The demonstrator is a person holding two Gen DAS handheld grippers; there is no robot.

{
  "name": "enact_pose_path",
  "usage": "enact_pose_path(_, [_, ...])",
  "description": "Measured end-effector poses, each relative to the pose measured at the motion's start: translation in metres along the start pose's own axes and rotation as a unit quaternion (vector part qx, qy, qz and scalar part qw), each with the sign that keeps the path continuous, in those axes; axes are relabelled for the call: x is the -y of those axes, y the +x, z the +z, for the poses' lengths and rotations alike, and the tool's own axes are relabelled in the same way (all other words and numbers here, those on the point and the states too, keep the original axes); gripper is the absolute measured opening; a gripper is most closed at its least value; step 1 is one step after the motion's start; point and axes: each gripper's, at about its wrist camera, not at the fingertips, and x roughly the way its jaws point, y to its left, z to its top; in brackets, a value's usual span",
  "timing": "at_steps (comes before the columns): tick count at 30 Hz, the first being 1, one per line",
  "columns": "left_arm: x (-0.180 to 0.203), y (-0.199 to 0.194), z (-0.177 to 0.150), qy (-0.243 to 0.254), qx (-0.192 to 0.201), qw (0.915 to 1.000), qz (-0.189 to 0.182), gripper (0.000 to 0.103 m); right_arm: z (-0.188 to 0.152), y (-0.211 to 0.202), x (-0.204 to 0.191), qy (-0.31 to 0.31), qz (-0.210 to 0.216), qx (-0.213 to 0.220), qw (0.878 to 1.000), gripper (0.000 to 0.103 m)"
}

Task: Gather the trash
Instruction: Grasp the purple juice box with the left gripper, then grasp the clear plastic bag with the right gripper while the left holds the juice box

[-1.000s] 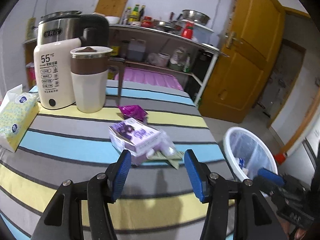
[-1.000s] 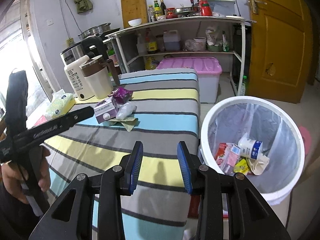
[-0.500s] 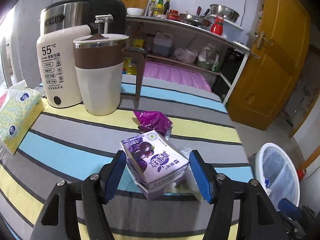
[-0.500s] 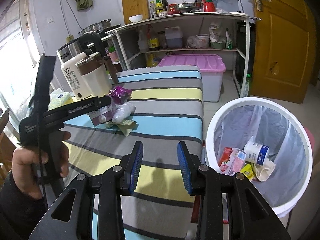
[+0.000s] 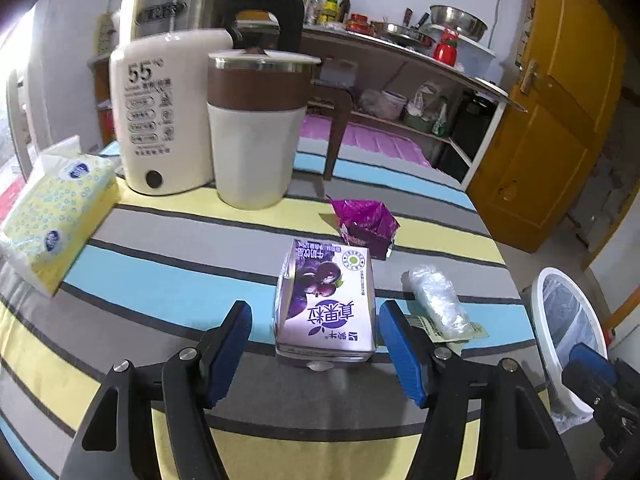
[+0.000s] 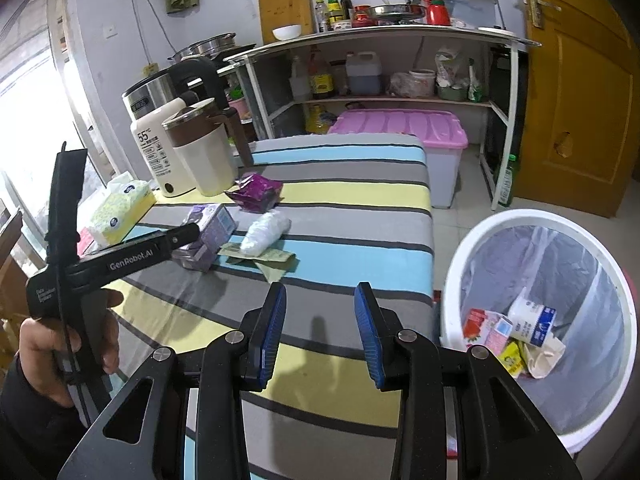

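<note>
A purple milk carton [image 5: 326, 304] lies on the striped table [image 5: 160, 272] between the fingers of my left gripper [image 5: 316, 336], which stands open with a gap on each side. Behind the carton is a crumpled purple wrapper [image 5: 366, 220]. To its right a clear plastic wad [image 5: 438, 300] rests on a green paper scrap [image 5: 476, 330]. The right wrist view shows the carton [image 6: 212, 224], wrapper [image 6: 256, 192] and plastic wad [image 6: 266, 232], with the left gripper [image 6: 192, 240] at the carton. My right gripper [image 6: 320, 312] is open and empty over the table's near edge, left of the white bin [image 6: 452, 280].
A kettle [image 5: 168, 112], a lidded jug [image 5: 256, 128] and a tissue pack [image 5: 52, 216] stand at the table's back left. The bin [image 5: 544, 312] on the floor holds several cartons and wrappers. A pink-lidded box [image 6: 400, 128], a shelf unit and a yellow door lie beyond.
My left gripper moved forward and down to the carton, spread its jaws wider and now straddles it. The right gripper drifted a little; the bin sits further right in its view.
</note>
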Motion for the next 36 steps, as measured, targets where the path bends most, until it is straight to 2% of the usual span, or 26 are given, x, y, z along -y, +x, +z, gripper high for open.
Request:
enact_pose_path(5, [0.002,0.012,-0.002,0.005,-0.016,0.9998,-0.014,0.066,0.006,0.005,-0.006,-0.003,0.000,-0.002,1.000,0.037])
enact_pose_path(6, [0.002,0.012,-0.003,0.008,-0.015,0.9997,-0.014,0.059,0.008,0.006,-0.007,-0.003,0.001,-0.002,1.000,0.037])
enact_pose_path(7, [0.002,0.012,-0.003,0.011,-0.014,0.9998,-0.013,0.057,0.010,0.008,-0.009,-0.004,0.001,-0.003,1.000,0.037])
enact_pose_path(17, [-0.010,-0.013,-0.011,0.013,0.016,0.9996,-0.020,0.057,0.030,0.045,-0.037,-0.029,0.017,-0.019,0.999,0.037])
enact_pose_path(28, [-0.026,-0.025,-0.015,0.005,0.022,0.9992,-0.034,0.057,0.037,0.096,-0.049,-0.028,0.019,-0.057,0.998,0.037])
enact_pose_path(31, [-0.027,-0.025,-0.015,0.006,0.022,0.9991,-0.036,0.057,0.036,0.101,-0.049,-0.027,0.017,-0.061,0.998,0.027])
enact_pose_path(36, [-0.023,-0.029,-0.016,0.012,0.026,0.9988,-0.039,0.057,0.036,0.090,-0.047,-0.026,0.016,-0.048,0.998,0.024])
